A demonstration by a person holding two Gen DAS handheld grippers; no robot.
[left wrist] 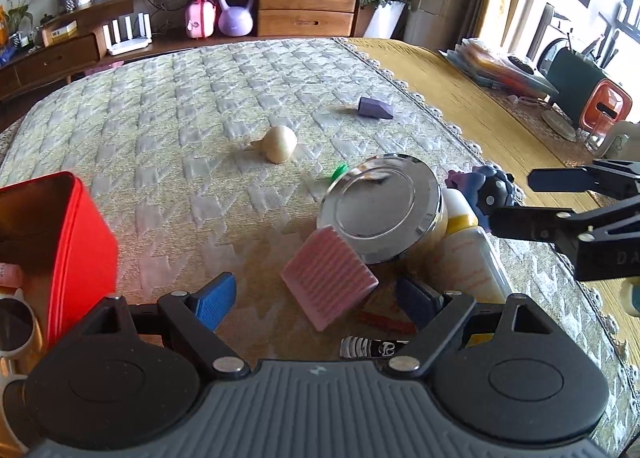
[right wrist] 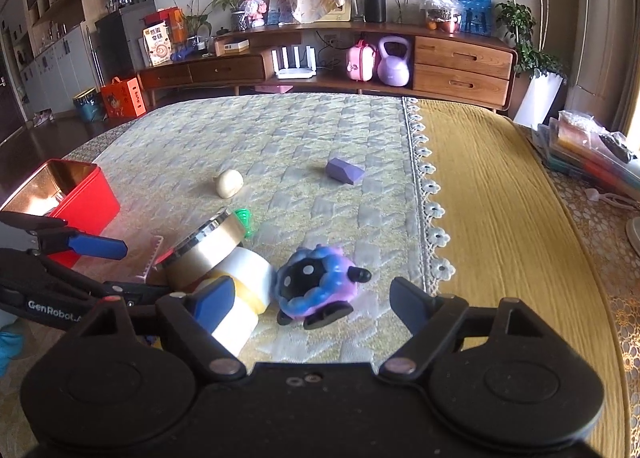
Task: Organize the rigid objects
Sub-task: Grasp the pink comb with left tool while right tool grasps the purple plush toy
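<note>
My left gripper (left wrist: 316, 298) is open, and a pink ribbed block (left wrist: 328, 278) lies tilted between its blue fingers without touching the pads. Just behind the block a chrome-lidded jar (left wrist: 384, 206) leans on a white and yellow bottle (left wrist: 472, 254). My right gripper (right wrist: 312, 298) is open around a blue-purple toy sheep (right wrist: 316, 282), with gaps on both sides. Farther out on the quilted mat lie a cream bulb-shaped object (left wrist: 280, 144), a purple block (left wrist: 375, 107) and a small green piece (left wrist: 338, 170). An open red tin (left wrist: 60, 234) stands at the left.
Sunglasses (left wrist: 16, 322) lie beside the tin. A black pen (left wrist: 372, 347) and a red item (left wrist: 388, 324) sit under my left gripper. A yellow cloth (right wrist: 500, 218) covers the table's right side, with stacked folders (right wrist: 592, 154) at its far edge. A wooden sideboard (right wrist: 460, 66) stands behind.
</note>
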